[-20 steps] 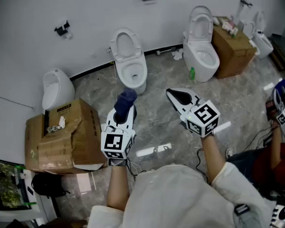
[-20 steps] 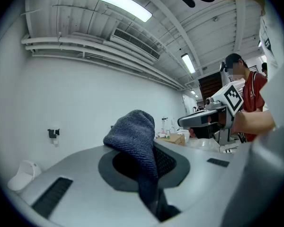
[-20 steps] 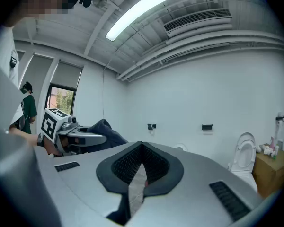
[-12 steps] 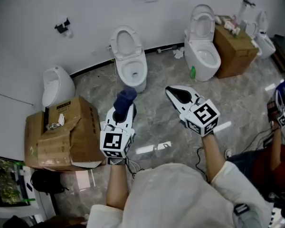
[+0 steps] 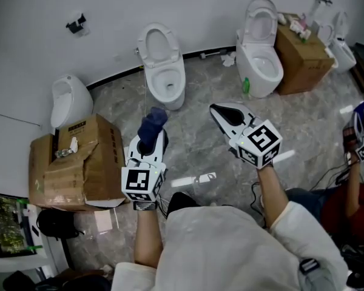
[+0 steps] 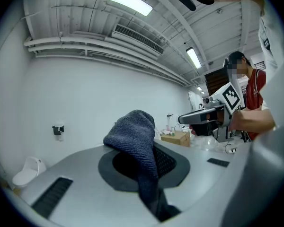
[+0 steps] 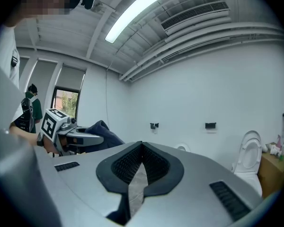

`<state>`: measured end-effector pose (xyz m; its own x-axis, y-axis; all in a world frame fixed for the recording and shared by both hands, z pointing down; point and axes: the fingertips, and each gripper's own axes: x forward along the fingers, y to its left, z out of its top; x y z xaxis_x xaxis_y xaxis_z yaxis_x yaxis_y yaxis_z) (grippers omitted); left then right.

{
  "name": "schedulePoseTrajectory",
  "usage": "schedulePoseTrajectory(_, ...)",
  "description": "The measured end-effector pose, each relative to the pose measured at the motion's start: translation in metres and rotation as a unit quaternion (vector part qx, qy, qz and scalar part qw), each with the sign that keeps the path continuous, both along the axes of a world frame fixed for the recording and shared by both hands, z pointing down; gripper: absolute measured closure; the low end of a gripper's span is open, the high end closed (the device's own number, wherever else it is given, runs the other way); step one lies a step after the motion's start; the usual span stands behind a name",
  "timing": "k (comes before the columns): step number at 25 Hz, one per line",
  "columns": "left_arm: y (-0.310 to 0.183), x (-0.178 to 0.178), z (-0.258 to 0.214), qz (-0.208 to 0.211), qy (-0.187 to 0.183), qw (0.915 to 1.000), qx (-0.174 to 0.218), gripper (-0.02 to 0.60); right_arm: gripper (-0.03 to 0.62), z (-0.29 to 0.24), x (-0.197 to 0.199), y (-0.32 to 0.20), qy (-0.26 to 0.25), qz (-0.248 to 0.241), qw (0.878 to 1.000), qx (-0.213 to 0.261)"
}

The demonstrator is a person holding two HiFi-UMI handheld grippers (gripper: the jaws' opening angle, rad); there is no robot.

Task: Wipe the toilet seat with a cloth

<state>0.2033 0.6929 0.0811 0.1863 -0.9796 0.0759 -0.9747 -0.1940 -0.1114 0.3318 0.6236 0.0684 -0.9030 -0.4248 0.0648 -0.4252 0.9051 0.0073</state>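
A white toilet (image 5: 177, 71) stands against the far wall with its lid raised, ahead of both grippers. My left gripper (image 5: 149, 139) is shut on a dark blue cloth (image 5: 153, 122), which bulges out above its jaws (image 6: 132, 136). It is held over the floor, well short of the toilet. My right gripper (image 5: 221, 115) hovers to the right at about the same distance, its jaws shut with nothing between them (image 7: 141, 161). In the right gripper view the left gripper (image 7: 80, 137) shows with the cloth (image 7: 104, 131).
A second toilet (image 5: 262, 53) stands to the right with a green bottle (image 5: 245, 87) at its foot and a cardboard box (image 5: 300, 52) beside it. A urinal (image 5: 68, 99) and a torn cardboard box (image 5: 73, 162) are at the left. A person (image 5: 359, 180) sits at the right edge.
The view has shifted, so the toilets sit a little higher in the frame. Both grippers keep the same pose, and the cloth stays in the left one.
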Motion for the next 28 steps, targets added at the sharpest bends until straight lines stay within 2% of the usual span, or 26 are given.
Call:
schedulePoseTrajectory(4, -0.021, -0.009, 0.004, 0.002, 0.001, 1.0, 0.001, 0.546, 0.567, 0.006, -0.007, -0.024, -0.004, 0.003, 1.0, -0.007)
schedulePoseTrajectory(9, -0.062, -0.047, 0.023, 0.007, 0.003, 1.0, -0.003, 0.546, 0.566, 0.021, -0.036, -0.065, -0.003, 0.016, 1.0, -0.011)
schedulePoseTrajectory(20, -0.214, -0.15, 0.022, 0.047, 0.008, 0.9989, -0.006, 0.546, 0.567, 0.011, -0.129, -0.207, 0.002, 0.062, 0.998, -0.005)
schedulePoseTrajectory(28, -0.312, -0.218, 0.032, 0.059, 0.037, 0.9973, -0.023, 0.546, 0.566, 0.018, -0.188, -0.294, -0.001, 0.103, 0.995, -0.007)
